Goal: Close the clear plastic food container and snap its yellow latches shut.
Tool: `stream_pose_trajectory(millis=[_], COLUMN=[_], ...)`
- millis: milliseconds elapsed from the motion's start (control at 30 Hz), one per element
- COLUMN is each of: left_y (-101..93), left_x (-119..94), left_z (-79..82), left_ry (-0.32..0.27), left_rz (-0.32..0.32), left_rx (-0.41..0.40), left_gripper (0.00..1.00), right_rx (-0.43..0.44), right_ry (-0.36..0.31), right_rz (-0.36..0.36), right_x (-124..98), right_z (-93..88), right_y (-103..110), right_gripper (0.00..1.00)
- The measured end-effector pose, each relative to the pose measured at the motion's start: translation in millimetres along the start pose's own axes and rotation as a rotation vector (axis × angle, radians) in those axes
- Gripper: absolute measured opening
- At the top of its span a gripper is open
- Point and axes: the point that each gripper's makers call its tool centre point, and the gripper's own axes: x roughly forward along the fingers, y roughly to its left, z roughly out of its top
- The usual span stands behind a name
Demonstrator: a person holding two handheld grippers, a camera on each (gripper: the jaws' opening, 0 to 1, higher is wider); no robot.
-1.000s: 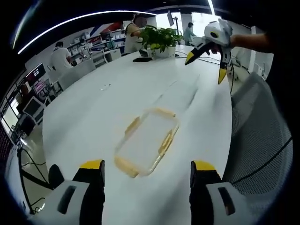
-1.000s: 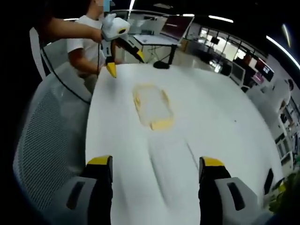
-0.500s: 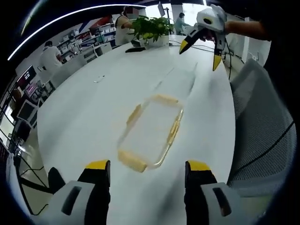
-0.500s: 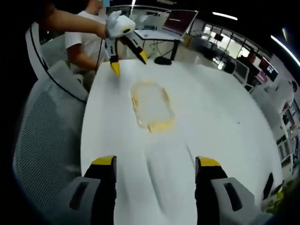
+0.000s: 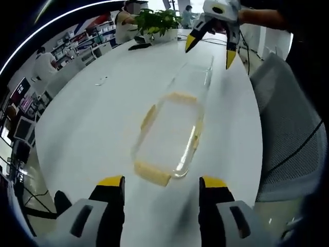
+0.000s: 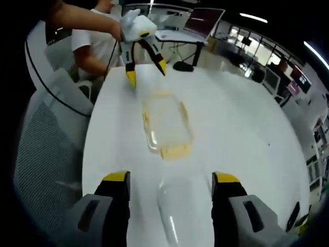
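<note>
1. Left gripper view: the left gripper (image 5: 162, 188) rises from 6 o'clock with its yellow-tipped fingers (image 5: 111, 181) spread wide and holding nothing.
2. Just ahead of them, at the centre, the clear plastic food container (image 5: 169, 135) lies flat on the white surface (image 5: 92, 123). Yellow latches (image 5: 151, 173) show along its near end and both long sides.
3. At 1 o'clock, past the container's far end, the right gripper (image 5: 212, 45) hangs over the surface with its fingers splayed and empty.
4. Between the container and that gripper lies a second clear piece (image 5: 194, 77), possibly the lid; it is too glassy to be sure.
5. A potted plant (image 5: 154, 21) stands at 12 o'clock, with people beyond it in an open office.
6. Right gripper view: the right gripper (image 6: 169, 180) enters from 6 o'clock, fingers wide, nothing between them. The container (image 6: 165, 125) sits at the centre, and the left gripper (image 6: 146, 66) hovers at 11 o'clock, near its far end. A mesh chair (image 6: 38, 149) stands at 9 o'clock.
7. Judged step: the approach. Neither gripper touches the container, and whether the lid is seated cannot be told.
8. The next move likely calls for both grippers to come down at opposite ends, then press a latch over the rim.
9. No brand, label or writing can be read.
</note>
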Motion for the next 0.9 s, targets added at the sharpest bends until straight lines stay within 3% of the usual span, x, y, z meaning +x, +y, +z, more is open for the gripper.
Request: stream_pose_trajectory(millis=[367, 900], left_y=[8.4, 14.4], left_x=[14.3, 30.2], left_z=[-1.5, -6.3], left_ry=[0.043, 0.091], left_rz=[-0.052, -0.105], left_rx=[0.066, 0.105], left_gripper=[0.47, 0.43], right_rx=[-0.025, -0.080], right_ry=[0.029, 0.107], right_rz=[0.038, 0.102], right_x=[26.9, 64.0], right_z=[8.5, 3.8], right_y=[-4.5, -13.5], right_gripper=[0.56, 0.50])
